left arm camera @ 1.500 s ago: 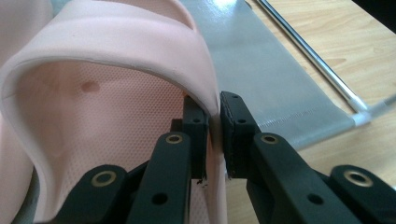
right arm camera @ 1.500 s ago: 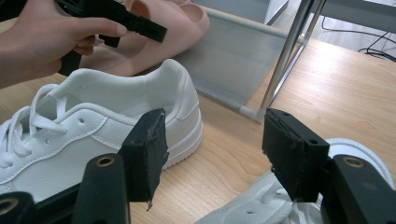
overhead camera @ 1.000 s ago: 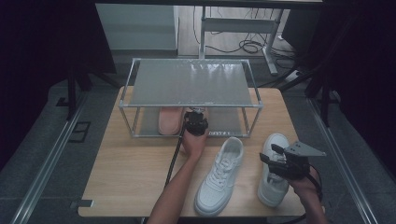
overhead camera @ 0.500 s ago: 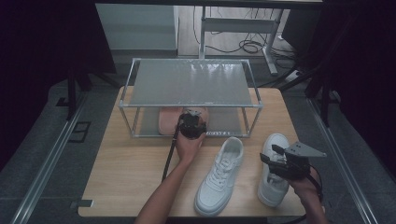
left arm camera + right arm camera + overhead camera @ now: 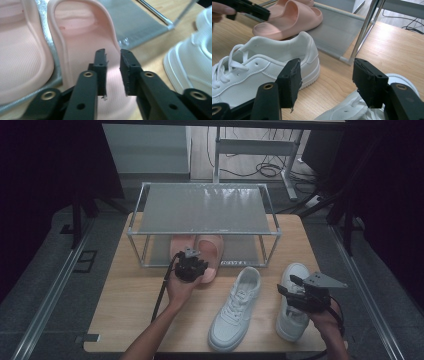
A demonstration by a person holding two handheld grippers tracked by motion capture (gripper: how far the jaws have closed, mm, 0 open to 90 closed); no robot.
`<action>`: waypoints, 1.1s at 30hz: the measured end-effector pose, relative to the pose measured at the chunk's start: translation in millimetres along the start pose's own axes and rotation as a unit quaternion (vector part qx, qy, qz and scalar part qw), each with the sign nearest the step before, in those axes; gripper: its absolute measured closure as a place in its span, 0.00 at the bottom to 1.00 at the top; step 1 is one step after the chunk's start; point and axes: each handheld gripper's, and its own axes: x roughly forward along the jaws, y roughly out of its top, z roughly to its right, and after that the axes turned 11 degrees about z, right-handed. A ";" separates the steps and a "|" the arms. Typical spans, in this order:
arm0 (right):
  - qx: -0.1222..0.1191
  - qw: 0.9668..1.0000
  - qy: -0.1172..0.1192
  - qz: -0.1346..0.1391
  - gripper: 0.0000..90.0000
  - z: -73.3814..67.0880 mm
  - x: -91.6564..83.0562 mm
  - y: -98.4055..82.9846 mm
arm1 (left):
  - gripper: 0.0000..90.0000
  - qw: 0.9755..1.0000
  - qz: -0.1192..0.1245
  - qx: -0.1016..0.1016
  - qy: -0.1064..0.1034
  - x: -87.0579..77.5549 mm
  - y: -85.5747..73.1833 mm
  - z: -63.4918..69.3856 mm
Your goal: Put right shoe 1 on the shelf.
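Two pink slippers lie side by side on the lower shelf of a metal rack (image 5: 205,210). The right slipper (image 5: 210,247) (image 5: 82,32) juts out over the shelf's front edge; the left slipper (image 5: 179,245) (image 5: 22,55) lies beside it. My left gripper (image 5: 191,262) (image 5: 112,53) hovers over the right slipper's footbed. Its jaws have just been closing to a narrow gap, and nothing is pinched between them. Two white sneakers stand on the table. My right gripper (image 5: 289,286) (image 5: 327,67) is wide open above the right sneaker (image 5: 295,270) (image 5: 347,110), facing the left sneaker's (image 5: 235,312) (image 5: 262,62) heel.
The rack's corner post (image 5: 364,30) stands just beyond the sneakers. A wooden table (image 5: 135,300) carries everything, with bare wood at its front left. Cables (image 5: 265,170) and a desk frame lie on the floor behind the table.
My left hand has drawn back from the rack, toward the person and a little left. The right hand and both sneakers have stayed put.
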 end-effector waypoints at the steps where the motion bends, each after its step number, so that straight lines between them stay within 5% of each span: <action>1: 0.000 1.000 0.000 0.000 0.45 -0.2 0.3 -0.1 | 0.90 1.000 -0.001 0.009 -0.008 -9.0 -2.9 -0.8; 6: 0.002 1.000 0.003 0.000 0.45 -1.0 1.1 -0.5 | 0.97 0.998 -0.019 0.048 -0.021 -27.2 -11.2 -0.8; 13: 0.000 1.000 0.004 -0.004 0.45 -2.0 2.9 -1.3 | 1.00 0.996 -0.038 0.071 -0.049 -39.9 -22.7 -0.8; 19: -0.001 1.000 0.004 -0.005 0.45 -2.9 3.4 -1.1 | 1.00 0.991 -0.058 0.104 -0.060 -36.4 -26.1 5.9; 33: 0.000 1.000 0.002 -0.002 0.45 -1.2 1.7 -0.9 | 1.00 0.985 -0.091 0.130 -0.069 -13.7 -29.1 11.8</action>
